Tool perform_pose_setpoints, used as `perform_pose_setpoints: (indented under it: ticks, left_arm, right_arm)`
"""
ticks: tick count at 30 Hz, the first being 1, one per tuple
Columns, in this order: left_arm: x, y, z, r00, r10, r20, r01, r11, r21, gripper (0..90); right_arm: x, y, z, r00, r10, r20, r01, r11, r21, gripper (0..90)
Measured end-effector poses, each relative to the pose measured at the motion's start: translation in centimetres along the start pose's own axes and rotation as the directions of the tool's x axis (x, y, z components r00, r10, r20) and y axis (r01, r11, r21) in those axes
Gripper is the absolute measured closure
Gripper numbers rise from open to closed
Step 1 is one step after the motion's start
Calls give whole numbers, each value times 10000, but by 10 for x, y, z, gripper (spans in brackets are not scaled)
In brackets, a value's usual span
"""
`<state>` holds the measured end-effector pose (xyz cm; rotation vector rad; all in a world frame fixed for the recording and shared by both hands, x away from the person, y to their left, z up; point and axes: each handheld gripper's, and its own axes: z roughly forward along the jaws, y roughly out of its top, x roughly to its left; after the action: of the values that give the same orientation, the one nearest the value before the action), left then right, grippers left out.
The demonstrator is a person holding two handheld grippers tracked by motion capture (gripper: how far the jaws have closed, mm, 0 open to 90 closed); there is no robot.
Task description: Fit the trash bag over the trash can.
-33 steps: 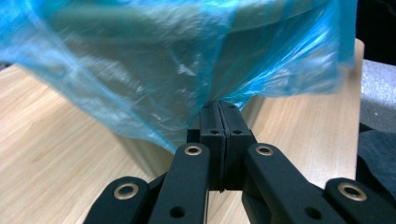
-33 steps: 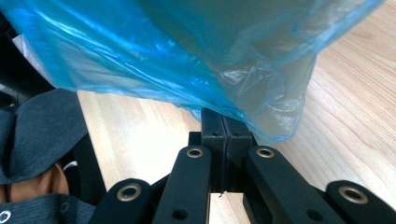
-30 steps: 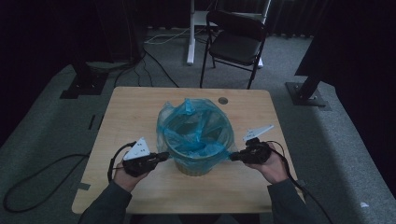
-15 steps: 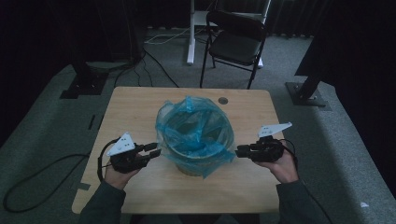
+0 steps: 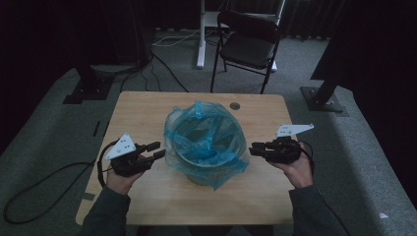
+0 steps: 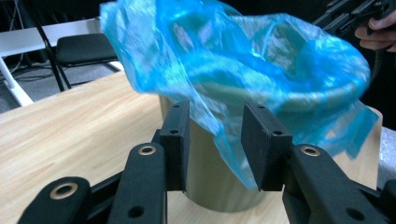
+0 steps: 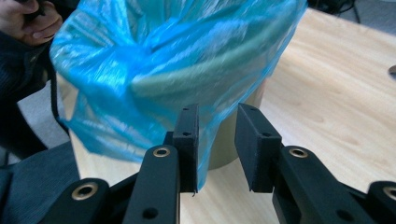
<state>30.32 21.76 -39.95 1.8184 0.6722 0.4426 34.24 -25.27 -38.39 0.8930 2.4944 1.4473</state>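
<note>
- Right now a round tan bin (image 5: 209, 169) stands near the middle of the wooden tabletop (image 5: 147, 110), lined with a thin blue plastic bag (image 5: 204, 135) whose mouth is folded out over the rim and hangs crumpled down the sides.
- The left gripper (image 5: 156, 150) sits just beside the bin's left flank, held in the person's left hand (image 5: 123, 174). Its jaws have just been opening and now stand well apart. In the left gripper view a loose flap of the bag hangs in the gap, close to the right-hand pad (image 6: 259, 144), but nothing is pinched.
- The right gripper (image 5: 254, 149) is on the opposite side, in the right hand (image 5: 297, 169), pointing at the bin across a small gap. Its jaws have also been opening and stand parted. In the right gripper view the hem of the bag drapes in front of the left-hand pad (image 7: 187, 140); I cannot tell whether it touches, but the pads are not pressing on it.
- Beyond the tabletop a black folding chair (image 5: 248, 46) stands on the grey floor (image 5: 364, 162).
- A small round grommet (image 5: 234, 105) is set near the far edge.
</note>
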Motion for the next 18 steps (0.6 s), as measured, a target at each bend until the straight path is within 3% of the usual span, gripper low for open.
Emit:
perform_pose_setpoints:
  ticks: [10, 18]
  left_arm:
    - [7, 21, 17, 9995, 29, -313, -33, 9999, -131, 589]
    - [13, 27, 31, 9978, -41, -655, 39, 10000, -31, 573]
  right_arm:
    - [-5, 23, 5, 9990, -61, 446, 89, 9979, -644, 704]
    - [-9, 38, 11, 9978, -147, 646, 209, 9951, -962, 701]
